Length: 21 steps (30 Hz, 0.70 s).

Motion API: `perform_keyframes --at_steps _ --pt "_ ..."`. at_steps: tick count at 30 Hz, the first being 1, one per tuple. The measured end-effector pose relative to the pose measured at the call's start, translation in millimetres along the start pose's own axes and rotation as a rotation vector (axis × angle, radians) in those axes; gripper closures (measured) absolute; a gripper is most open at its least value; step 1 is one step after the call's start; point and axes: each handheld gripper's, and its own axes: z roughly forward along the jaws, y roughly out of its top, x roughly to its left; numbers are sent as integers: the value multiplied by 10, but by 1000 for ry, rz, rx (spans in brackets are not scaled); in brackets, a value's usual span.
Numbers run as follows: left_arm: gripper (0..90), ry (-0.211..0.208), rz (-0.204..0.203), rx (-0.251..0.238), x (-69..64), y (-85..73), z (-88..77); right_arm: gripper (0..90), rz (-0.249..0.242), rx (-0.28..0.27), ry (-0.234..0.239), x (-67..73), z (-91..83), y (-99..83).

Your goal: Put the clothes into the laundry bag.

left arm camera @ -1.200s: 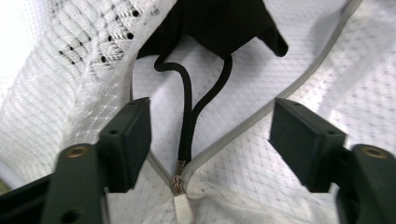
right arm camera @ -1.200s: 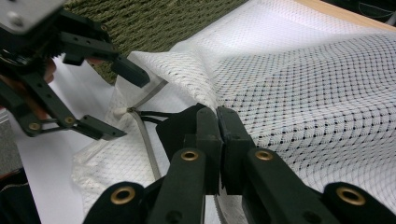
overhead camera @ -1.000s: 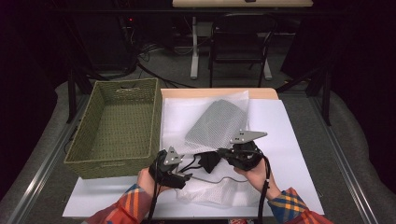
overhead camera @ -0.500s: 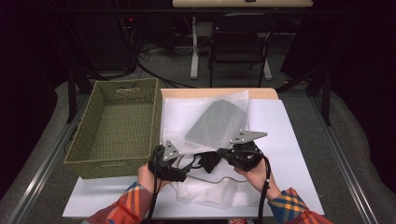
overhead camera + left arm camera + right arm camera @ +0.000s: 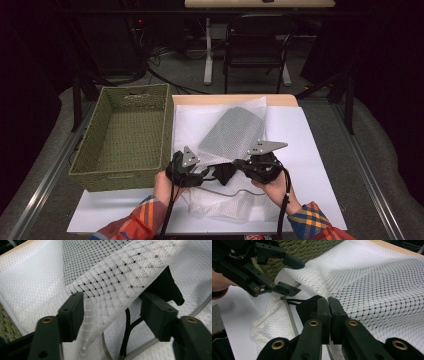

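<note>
A white mesh bag (image 5: pixel 235 130) with a grey cloth inside lies on a white sheet (image 5: pixel 305 145). At its near, open end a black cloth (image 5: pixel 223 171) shows between the two grippers. My right gripper (image 5: pixel 328 302) is shut on the bag's raised edge (image 5: pixel 312 280). My left gripper (image 5: pixel 113 307) faces it from the left (image 5: pixel 200 175). Its jaws have just been closing and stand apart, with a fold of the mesh (image 5: pixel 117 282) between them. The pads (image 5: pixel 72 312) are not pressing on it. A black cord (image 5: pixel 127 340) runs under the fold.
A green wicker basket (image 5: pixel 125 175) stands left of the sheet, close to my left hand. The table's wooden far edge (image 5: pixel 225 99) shows behind the bag. Bare white sheet lies to the right and in front.
My left gripper has edged up and right to the lifted mesh edge, and its jaws have narrowed around the fold. The right gripper has kept still, shut on the bag.
</note>
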Motion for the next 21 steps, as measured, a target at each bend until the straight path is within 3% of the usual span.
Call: perform_keyframes --at_steps 8,21 --pt "453 -11 -4 2 1 -9 64 886 -8 5 -1 1 12 -4" --pt "809 -58 -5 -3 24 -18 101 886 -7 4 2 0 4 -13"
